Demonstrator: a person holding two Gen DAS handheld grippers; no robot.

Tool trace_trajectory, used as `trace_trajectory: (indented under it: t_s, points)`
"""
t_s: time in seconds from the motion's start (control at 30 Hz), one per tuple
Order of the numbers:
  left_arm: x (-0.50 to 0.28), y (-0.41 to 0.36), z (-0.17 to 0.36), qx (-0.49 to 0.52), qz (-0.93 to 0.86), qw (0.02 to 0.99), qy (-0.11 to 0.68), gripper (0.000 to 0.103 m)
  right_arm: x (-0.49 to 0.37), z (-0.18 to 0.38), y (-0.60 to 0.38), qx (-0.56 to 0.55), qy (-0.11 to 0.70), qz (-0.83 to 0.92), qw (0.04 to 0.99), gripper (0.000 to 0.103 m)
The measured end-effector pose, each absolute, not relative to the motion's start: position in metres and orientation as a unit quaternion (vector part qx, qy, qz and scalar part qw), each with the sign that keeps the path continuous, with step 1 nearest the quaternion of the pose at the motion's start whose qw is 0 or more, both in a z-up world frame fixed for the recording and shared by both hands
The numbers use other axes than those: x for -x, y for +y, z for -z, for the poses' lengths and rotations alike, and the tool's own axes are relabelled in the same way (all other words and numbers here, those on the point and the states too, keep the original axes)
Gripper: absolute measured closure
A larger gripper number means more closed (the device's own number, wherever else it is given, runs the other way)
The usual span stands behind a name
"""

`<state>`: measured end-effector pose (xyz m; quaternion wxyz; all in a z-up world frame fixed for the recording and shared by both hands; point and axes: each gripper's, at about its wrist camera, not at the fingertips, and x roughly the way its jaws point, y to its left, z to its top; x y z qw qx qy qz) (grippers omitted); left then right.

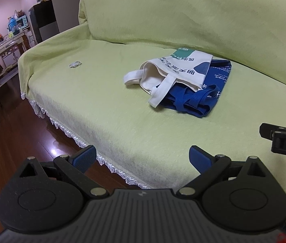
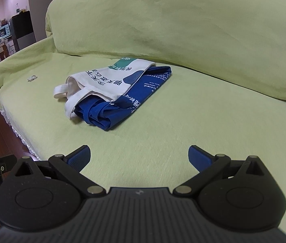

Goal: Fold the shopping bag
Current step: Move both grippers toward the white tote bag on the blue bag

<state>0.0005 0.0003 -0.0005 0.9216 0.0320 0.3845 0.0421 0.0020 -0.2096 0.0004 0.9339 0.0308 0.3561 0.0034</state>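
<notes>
Right wrist view showed two cloth bags stacked on the seat of a sofa draped in a pale green cover: a cream tote bag with dark printed characters and a green patch lay on top of a blue tote bag with white print. Both looked folded into compact, roughly rectangular bundles, the cream one overlapping the blue one's far-left part. Their handles spilled loose from the near-left end, the cream loops lying beside the blue straps.

As a judgement: the bags already lay in a folded state, so the scene fits either a finished fold with the tongs drawn back, or a rough stack waiting to be opened and refolded more neatly. The loose handles and the gaping mouth of the cream bag are what a tidier fold would have left to deal with.

The long axis of the stack ran from near-left to far-right, with the mouths and handles pointing near-left, toward the sofa's front edge, and the closed bottoms toward the backrest.

The right tongs stood wide open and held nothing, well short of the bags. In the left wrist view, the left tongs were likewise spread wide and empty, near the sofa's lace-trimmed front edge.
</notes>
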Motion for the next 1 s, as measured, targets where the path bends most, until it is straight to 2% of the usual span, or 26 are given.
trace_trajectory:
  t_s: [1.0]
  points:
    - [-0.075,0.025,0.058,0.005,-0.055,0.895,0.442,0.004,-0.086,0.043,-0.199,-0.009,0.403,-0.015,0.915,0.001]
